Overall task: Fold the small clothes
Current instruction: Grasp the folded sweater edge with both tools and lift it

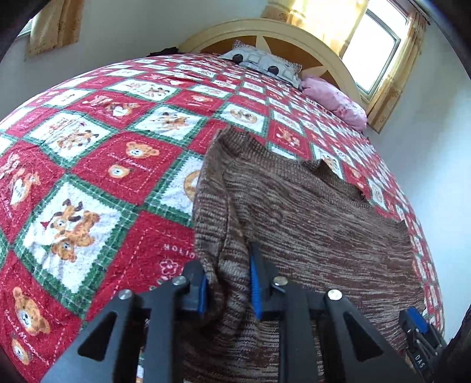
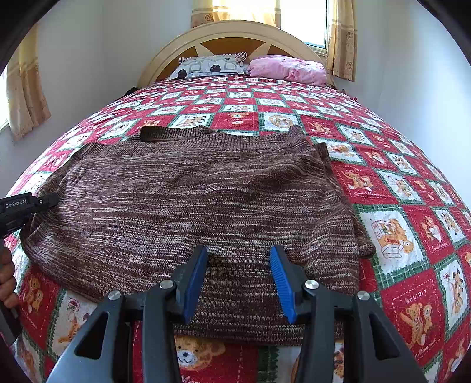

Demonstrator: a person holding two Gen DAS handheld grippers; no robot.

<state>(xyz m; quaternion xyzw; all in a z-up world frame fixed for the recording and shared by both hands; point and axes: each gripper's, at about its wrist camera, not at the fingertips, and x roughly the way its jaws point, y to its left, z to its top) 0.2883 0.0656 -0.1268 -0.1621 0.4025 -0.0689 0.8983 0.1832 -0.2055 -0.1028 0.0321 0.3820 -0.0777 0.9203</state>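
2 tongs work a brown knit sweater [image 2: 188,194] spread on the bed's teddy-bear quilt [image 2: 391,188]. Left tongs [image 1: 229,282], low in their frame, pinch a raised fold at the sweater's left edge. Right tongs [image 2: 238,280] stand spread over its near hem at bottom center, gripping nothing.

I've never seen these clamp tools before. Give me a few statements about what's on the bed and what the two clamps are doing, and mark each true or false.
1. A brown knitted sweater lies spread on the bed's red quilt. True.
2. The left gripper pinches a bunched fold of the sweater. True.
3. The right gripper is clamped shut on the hem. False: its jaws stand apart over the near edge, with the pads not pressing the knit.
4. The sweater covers the pillows. False: the pink pillow and the patterned pillow lie bare at the headboard.
5. A window is behind the headboard. True.
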